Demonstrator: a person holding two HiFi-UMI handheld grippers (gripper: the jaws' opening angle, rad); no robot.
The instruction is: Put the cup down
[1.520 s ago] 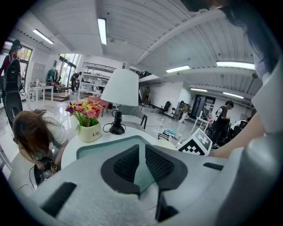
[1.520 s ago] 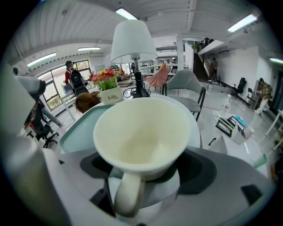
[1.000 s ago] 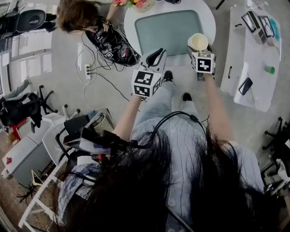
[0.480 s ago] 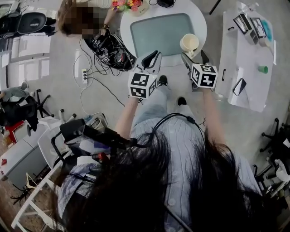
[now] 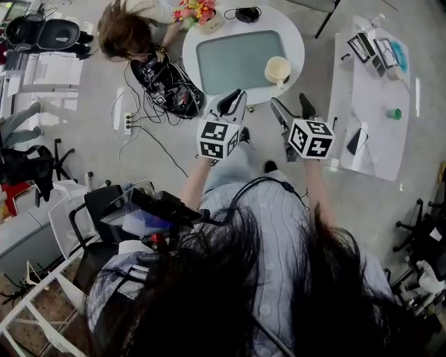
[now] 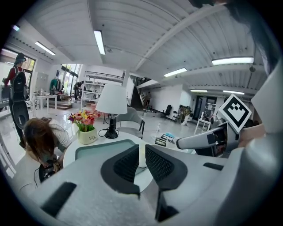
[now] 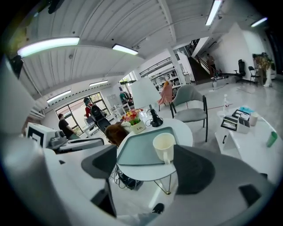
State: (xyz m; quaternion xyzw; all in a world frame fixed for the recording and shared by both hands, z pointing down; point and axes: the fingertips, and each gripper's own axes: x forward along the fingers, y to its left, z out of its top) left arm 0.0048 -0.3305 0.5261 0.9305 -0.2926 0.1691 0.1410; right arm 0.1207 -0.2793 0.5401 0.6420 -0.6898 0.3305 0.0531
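Observation:
A cream cup (image 5: 277, 70) stands upright on the right end of a grey-green tray (image 5: 233, 59), on a round white table (image 5: 295, 36). My right gripper (image 5: 290, 104) hangs open just short of the table's near edge, apart from the cup. The right gripper view shows the cup (image 7: 164, 147) with its handle toward me, beyond the wide-spread jaws of the right gripper (image 7: 150, 170). My left gripper (image 5: 233, 101) is shut on nothing, left of the right one. In its own view the left gripper (image 6: 142, 160) points at the table.
A flower pot (image 5: 198, 12) and a lamp base (image 5: 244, 14) stand at the table's far side. A person (image 5: 125, 31) crouches over cables (image 5: 171, 84) on the floor, left of the table. A long white table (image 5: 373, 132) with small items lies to the right.
The right gripper opened, let go of the cup and drew back toward me. The cup stays standing on the tray. The left gripper also pulled back slightly.

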